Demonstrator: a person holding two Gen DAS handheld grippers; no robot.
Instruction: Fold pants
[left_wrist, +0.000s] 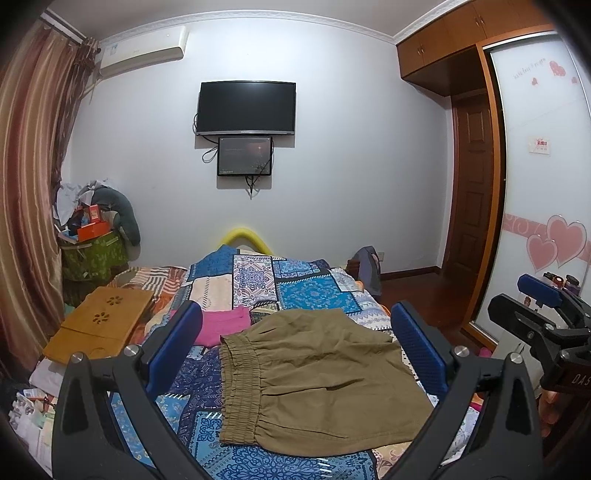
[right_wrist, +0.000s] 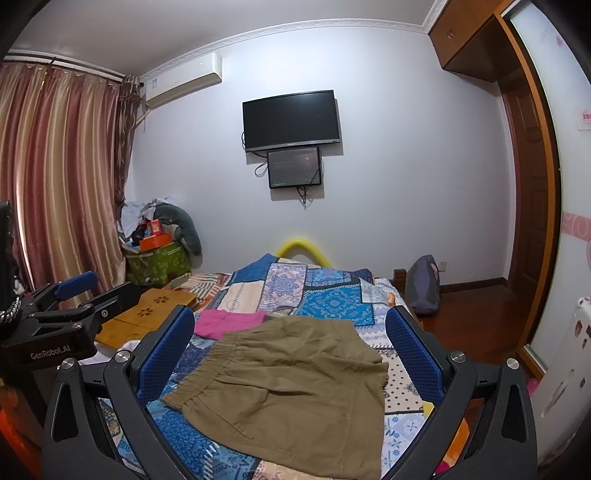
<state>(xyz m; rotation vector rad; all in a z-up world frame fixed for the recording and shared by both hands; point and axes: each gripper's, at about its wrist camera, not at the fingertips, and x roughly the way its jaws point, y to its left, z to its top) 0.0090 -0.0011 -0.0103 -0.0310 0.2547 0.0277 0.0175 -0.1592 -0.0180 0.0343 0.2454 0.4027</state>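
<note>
White wall (left_wrist: 351, 184), mounted TV (left_wrist: 246, 108) (dark)

Pants (right_wrist: 291, 391) near hem cut off by frame bottom; small screen (left_wrist: 245, 156) content illegible.

The pants (left_wrist: 314, 380) lie on the bed (left_wrist: 306, 284), waistband to the left. Behind them, to the left, lies another garment (left_wrist: 221, 326). Left of that a tray (left_wrist: 99, 325) rests on the bed. A TV (left_wrist: 246, 108) hangs on the wall behind.
</note>
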